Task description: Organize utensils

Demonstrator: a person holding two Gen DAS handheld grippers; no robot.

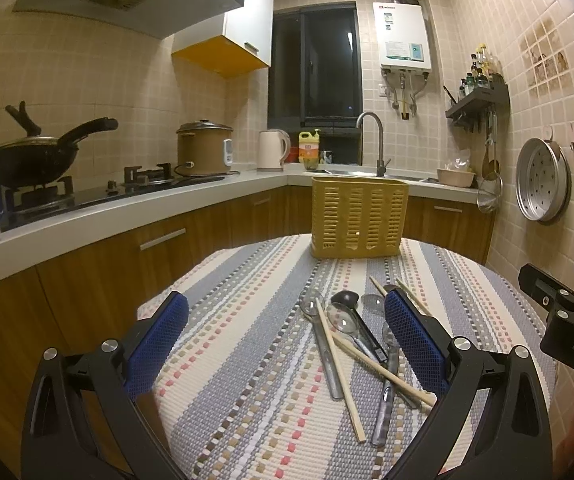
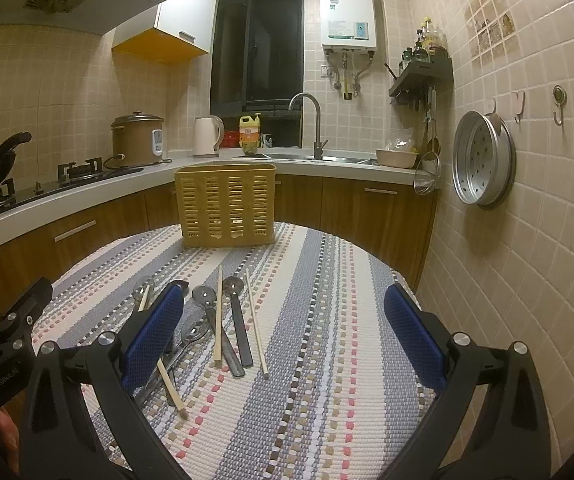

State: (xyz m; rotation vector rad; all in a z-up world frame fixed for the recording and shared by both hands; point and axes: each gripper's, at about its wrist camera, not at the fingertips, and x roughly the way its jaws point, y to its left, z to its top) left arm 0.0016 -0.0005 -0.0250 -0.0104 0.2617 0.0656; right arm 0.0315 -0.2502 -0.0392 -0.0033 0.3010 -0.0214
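Observation:
A yellow slotted utensil basket (image 1: 359,218) (image 2: 226,206) stands upright at the far side of a round table with a striped cloth (image 1: 247,360) (image 2: 327,340). Several metal spoons (image 1: 343,322) (image 2: 205,298) and wooden chopsticks (image 1: 339,372) (image 2: 256,322) lie loose and crossed on the cloth in front of it. My left gripper (image 1: 287,344) is open and empty, hovering just left of the pile. My right gripper (image 2: 283,336) is open and empty, hovering just right of it; its left finger hides some spoon handles.
A kitchen counter (image 1: 127,208) curves behind the table with a wok (image 1: 27,160), rice cooker (image 1: 203,148), kettle (image 1: 271,150) and sink tap (image 1: 371,140). A tiled wall with a hanging steamer tray (image 2: 483,158) is close on the right.

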